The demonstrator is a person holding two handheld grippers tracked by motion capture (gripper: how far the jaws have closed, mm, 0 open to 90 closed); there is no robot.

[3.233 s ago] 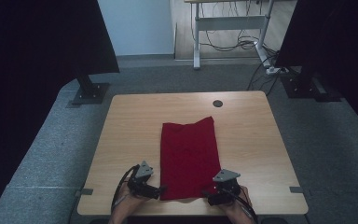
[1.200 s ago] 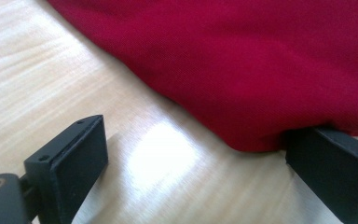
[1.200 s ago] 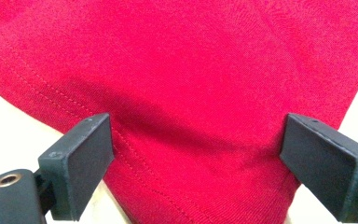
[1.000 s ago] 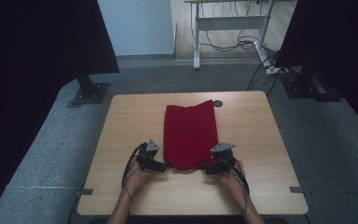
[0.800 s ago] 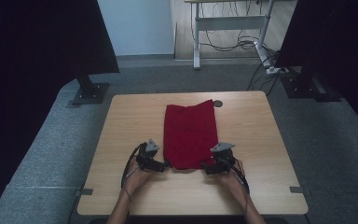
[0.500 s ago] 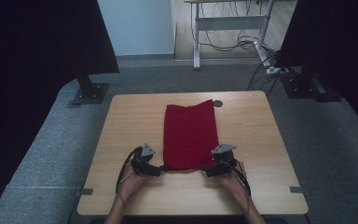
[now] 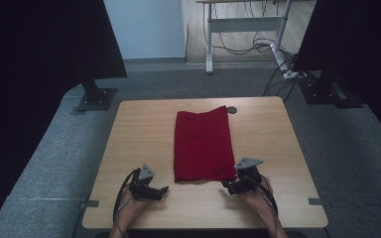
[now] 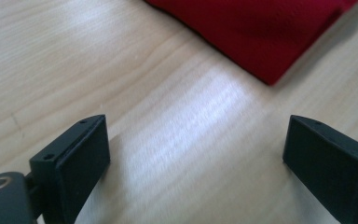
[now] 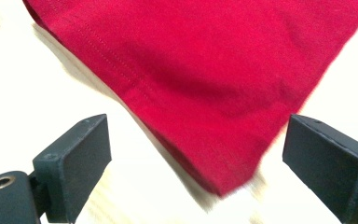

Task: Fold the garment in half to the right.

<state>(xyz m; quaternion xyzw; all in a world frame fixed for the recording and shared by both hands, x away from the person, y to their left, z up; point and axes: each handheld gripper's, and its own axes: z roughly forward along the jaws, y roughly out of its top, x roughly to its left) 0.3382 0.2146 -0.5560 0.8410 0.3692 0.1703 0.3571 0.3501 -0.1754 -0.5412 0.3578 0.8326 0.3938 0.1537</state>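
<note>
A folded red cloth [image 7: 202,143] lies flat on the wooden table [image 7: 129,139], long side running away from me. My left gripper [image 7: 162,191] is open, resting a short way left of the cloth's near left corner [image 8: 270,74], with bare wood between its jaws. My right gripper [image 7: 226,184] is open at the near right corner; in the right gripper view that corner [image 9: 223,182] lies between the jaws, which stand wide apart of it. The cloth's stitched hem [image 9: 116,65] shows there.
A small round grommet [image 7: 232,109] sits in the table near the cloth's far right corner. Dark screens on stands [image 7: 94,94] flank the table at both back corners. A desk frame with cables [image 7: 248,29] stands behind. Bare wood lies left and right of the cloth.
The cloth slid farther up the table over the past seconds, then both grippers let it go. My left gripper has drawn back toward me and left; the right one stays at the corner.
</note>
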